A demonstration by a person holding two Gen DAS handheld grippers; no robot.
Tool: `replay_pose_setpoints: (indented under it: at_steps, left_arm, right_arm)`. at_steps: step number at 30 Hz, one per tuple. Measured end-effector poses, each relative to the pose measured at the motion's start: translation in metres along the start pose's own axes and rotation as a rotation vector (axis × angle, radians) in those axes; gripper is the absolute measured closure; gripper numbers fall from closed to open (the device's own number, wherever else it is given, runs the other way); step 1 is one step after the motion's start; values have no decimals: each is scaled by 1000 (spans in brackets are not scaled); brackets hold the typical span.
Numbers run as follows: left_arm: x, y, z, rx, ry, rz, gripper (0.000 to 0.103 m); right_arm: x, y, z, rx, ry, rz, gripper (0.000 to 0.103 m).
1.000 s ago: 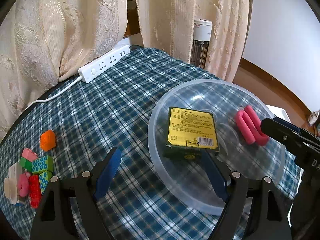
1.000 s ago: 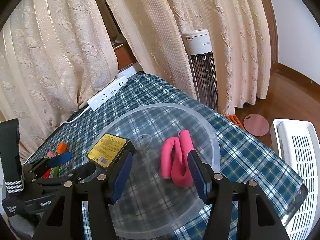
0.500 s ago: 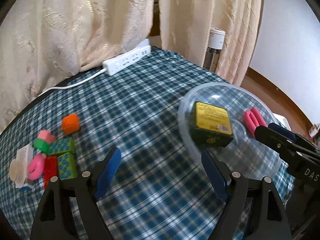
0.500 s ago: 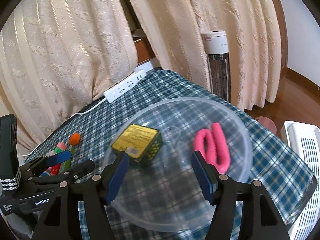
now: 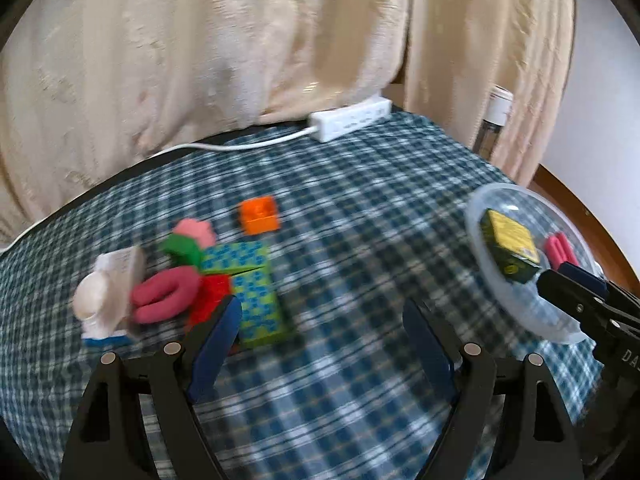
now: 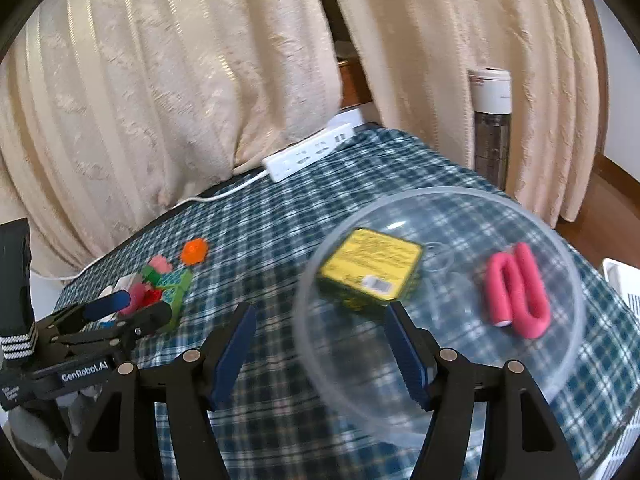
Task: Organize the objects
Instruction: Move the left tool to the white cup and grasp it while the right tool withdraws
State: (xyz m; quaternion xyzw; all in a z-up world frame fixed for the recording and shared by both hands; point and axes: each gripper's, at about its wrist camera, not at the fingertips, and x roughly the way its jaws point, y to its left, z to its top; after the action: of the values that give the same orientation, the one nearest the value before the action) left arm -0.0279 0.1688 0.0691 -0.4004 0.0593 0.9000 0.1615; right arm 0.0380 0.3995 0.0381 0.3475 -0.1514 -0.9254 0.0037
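A clear plastic bowl (image 6: 568, 360) on the checked tablecloth holds a yellow-and-green box (image 6: 372, 270) and a pink foam roller (image 6: 516, 292); the bowl also shows in the left wrist view (image 5: 496, 288). Left of it lies a pile of toys: an orange block (image 5: 259, 215), green patterned bricks (image 5: 256, 292), a red brick (image 5: 208, 300), a pink foam piece (image 5: 166, 294) and a white item (image 5: 106, 296). My left gripper (image 5: 324, 344) is open and empty just in front of the pile. My right gripper (image 6: 320, 354) is open and empty at the bowl's near left rim.
A white power strip (image 5: 350, 118) with its cord lies at the table's far edge under cream curtains (image 6: 200, 60). A tower heater (image 6: 490, 120) stands beyond the table at right. A white slatted appliance (image 6: 624, 284) sits at the far right.
My left gripper has swung left from the bowl to the toy pile. My right gripper has also shifted left, from over the bowl's middle to its left rim. Both stayed open.
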Motion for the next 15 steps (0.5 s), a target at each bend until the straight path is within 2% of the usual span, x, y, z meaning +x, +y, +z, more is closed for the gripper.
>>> replay_pose_setpoints:
  at_steps: [15]
  left_arm:
    - [-6,109,-18,-156,11,141,19]
  right_arm:
    - [36,65,-9,-96,90,62,31]
